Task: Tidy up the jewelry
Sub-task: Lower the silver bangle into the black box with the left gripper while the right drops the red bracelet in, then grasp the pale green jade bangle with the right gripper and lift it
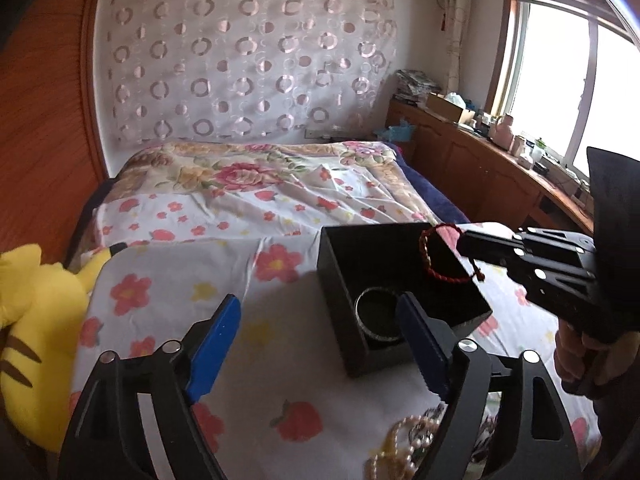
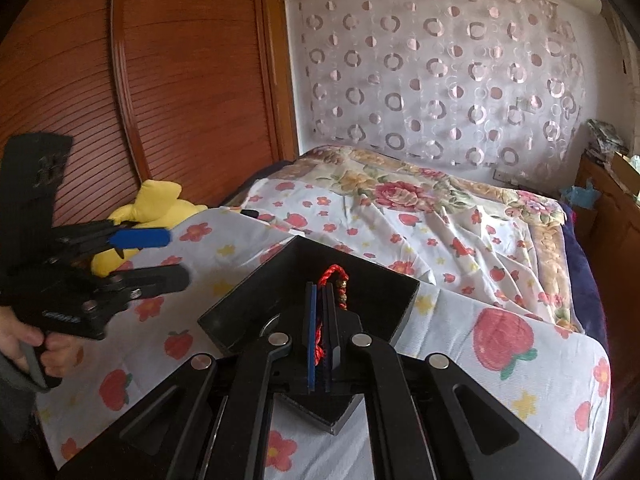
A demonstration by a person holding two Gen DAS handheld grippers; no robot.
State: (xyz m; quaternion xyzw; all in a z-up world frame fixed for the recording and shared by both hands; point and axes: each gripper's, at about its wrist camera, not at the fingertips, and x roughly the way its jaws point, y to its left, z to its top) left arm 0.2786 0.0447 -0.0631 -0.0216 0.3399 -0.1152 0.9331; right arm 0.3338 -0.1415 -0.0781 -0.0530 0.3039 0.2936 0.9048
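An open black box [image 1: 338,296] sits on a cloth-covered board on the bed, with a silver bangle [image 1: 378,316] lying inside it. My right gripper [image 1: 464,242] is shut on a red cord bracelet [image 1: 438,258] and holds it over the box's far right corner. In the right wrist view the red cord bracelet [image 2: 333,274] sticks out past the closed right gripper [image 2: 320,290], above the black box [image 2: 248,308]. My left gripper [image 1: 319,300] is open near the box's front left side, with nothing between its blue fingers [image 1: 218,340]. From the right wrist view the left gripper [image 2: 176,256] is at the left.
A pile of pearl beads and other jewelry [image 1: 404,444] lies on the floral cloth [image 1: 168,292] near the front edge. A yellow plush toy [image 1: 36,320] rests at the left by the wooden wardrobe [image 2: 180,92]. A wooden counter [image 1: 492,168] with clutter runs under the window.
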